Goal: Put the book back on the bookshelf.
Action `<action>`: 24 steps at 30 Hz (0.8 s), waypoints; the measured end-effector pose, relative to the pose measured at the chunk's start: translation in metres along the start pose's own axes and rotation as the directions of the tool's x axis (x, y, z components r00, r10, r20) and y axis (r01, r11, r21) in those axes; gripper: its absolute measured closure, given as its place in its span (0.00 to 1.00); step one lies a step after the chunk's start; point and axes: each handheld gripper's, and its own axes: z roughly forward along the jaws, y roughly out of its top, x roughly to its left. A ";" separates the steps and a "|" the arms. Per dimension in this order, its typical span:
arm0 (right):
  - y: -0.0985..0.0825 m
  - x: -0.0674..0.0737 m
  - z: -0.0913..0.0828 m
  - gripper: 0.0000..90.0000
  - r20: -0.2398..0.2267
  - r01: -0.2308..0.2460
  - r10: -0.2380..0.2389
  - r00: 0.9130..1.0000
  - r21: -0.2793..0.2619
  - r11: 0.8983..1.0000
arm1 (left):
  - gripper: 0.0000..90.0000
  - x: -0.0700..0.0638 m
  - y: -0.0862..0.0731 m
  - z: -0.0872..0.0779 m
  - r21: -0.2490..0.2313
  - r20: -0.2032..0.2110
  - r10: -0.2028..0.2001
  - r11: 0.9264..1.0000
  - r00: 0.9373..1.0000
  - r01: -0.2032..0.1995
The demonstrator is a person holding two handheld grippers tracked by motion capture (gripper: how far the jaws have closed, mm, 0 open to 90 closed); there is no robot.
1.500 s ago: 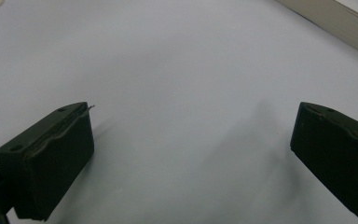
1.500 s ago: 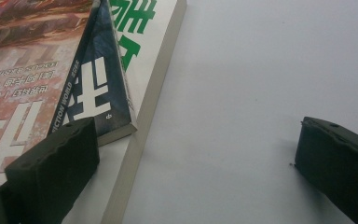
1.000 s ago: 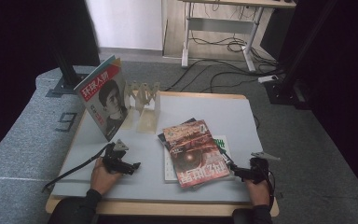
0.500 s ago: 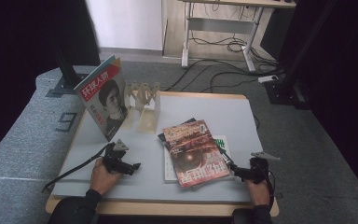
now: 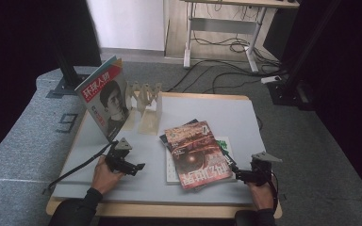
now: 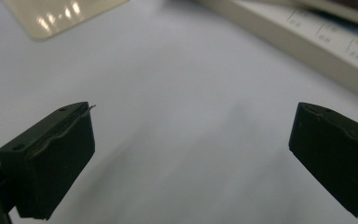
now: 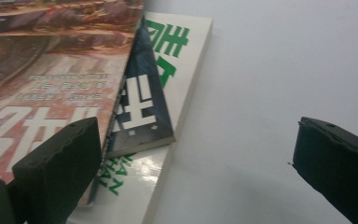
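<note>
Magazines (image 5: pixel 198 153) lie stacked flat near the front edge of the tabletop (image 5: pixel 245 110), right of its middle: a red-covered one on top, a dark one under it, and a white book with green lettering (image 7: pixel 168 116) at the bottom. Another magazine (image 5: pixel 104 101) stands propped at the rear left corner beside a pale wooden rack (image 5: pixel 146 101).

I hold the right gripper (image 5: pixel 245 175) just beside the front right corner of the stack, released, its jaws wide apart. In the right gripper view its left jaw sits at the red cover's edge (image 7: pixel 51 93), while the right jaw hangs over bare tabletop. I judge the step in hand to be picking the top magazine off the stack. To do that well, I should come in low and level with the tabletop, slip one jaw under the red cover alone and not under the dark one (image 7: pixel 142 112) beneath, then close near the spine side so the pages do not fan or droop. A corner grasp would let the magazine sag, so I want a deeper bite along the edge.

The left gripper (image 5: pixel 131 165) rests near the front left of the tabletop, also released, jaws spread over bare surface, well apart from the stack.

Against the picture from a second ago, I see almost no difference: both hands and the stack sit in the same places, so the approach has not really started.
</note>
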 end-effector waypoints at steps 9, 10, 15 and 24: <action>0.001 0.010 -0.003 0.01 -0.056 0.059 -0.060 0.997 -0.023 0.998 | 0.01 -0.006 0.030 0.003 -0.032 0.064 0.028 0.999 0.998 -0.026; 0.001 0.011 -0.003 0.01 -0.058 0.064 -0.066 0.996 -0.023 0.998 | 0.01 -0.007 0.034 0.004 -0.029 0.060 0.037 0.999 0.997 -0.036; 0.003 0.020 -0.003 0.01 -0.076 0.098 -0.099 0.992 -0.023 0.995 | 0.02 -0.010 0.051 0.010 -0.030 0.068 0.067 0.997 0.995 -0.065; 0.003 0.034 0.003 0.00 -0.108 0.145 -0.143 0.984 0.002 0.989 | 0.01 -0.016 0.077 0.027 -0.033 0.097 0.106 0.994 0.990 -0.103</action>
